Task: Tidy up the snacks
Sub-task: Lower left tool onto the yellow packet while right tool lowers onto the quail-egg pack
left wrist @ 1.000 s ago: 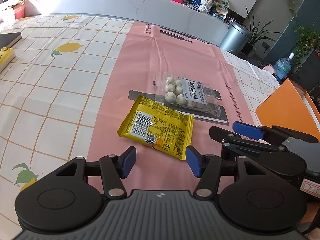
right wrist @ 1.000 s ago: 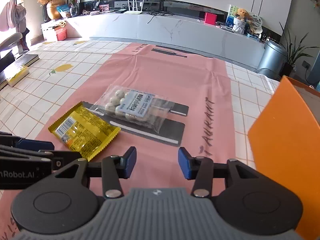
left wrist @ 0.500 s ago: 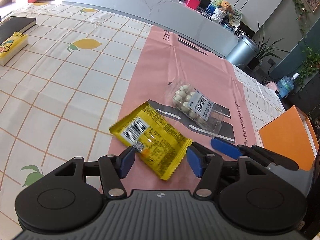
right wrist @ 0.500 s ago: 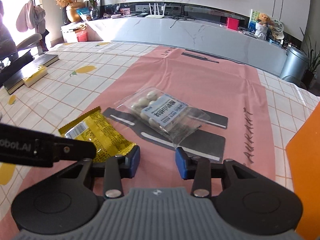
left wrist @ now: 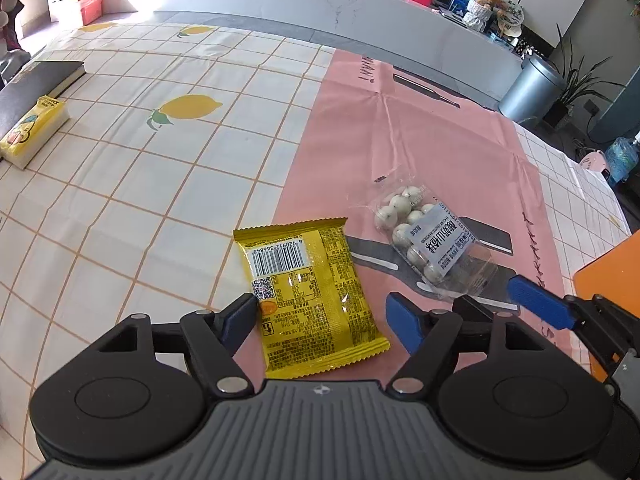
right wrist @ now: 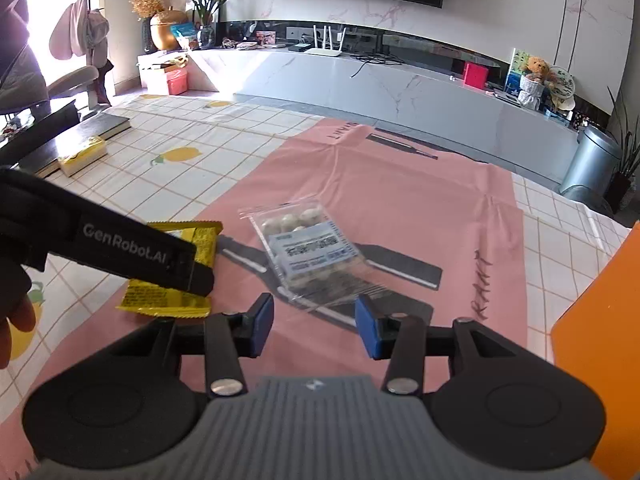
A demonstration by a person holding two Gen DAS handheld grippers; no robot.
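Left gripper (left wrist: pixel 320 316) jaws just widened, straddling the yellow snack packet (left wrist: pixel 310 296) flat on the pink mat (left wrist: pixel 420 140) — nothing pinched. Right gripper (right wrist: pixel 315 326) jaws have been parting too, empty, lined up on the clear bag of white balls (right wrist: pixel 308 246) — probably simultaneous picks.

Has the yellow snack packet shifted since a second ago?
No. The yellow snack packet still touches the left end of the black print on the pink mat.

"GenRobot.AI" in white on the left hand-held gripper (right wrist: pixel 136 248). Barcode digits "6 920912 366848" on the yellow snack packet (left wrist: pixel 308 296).
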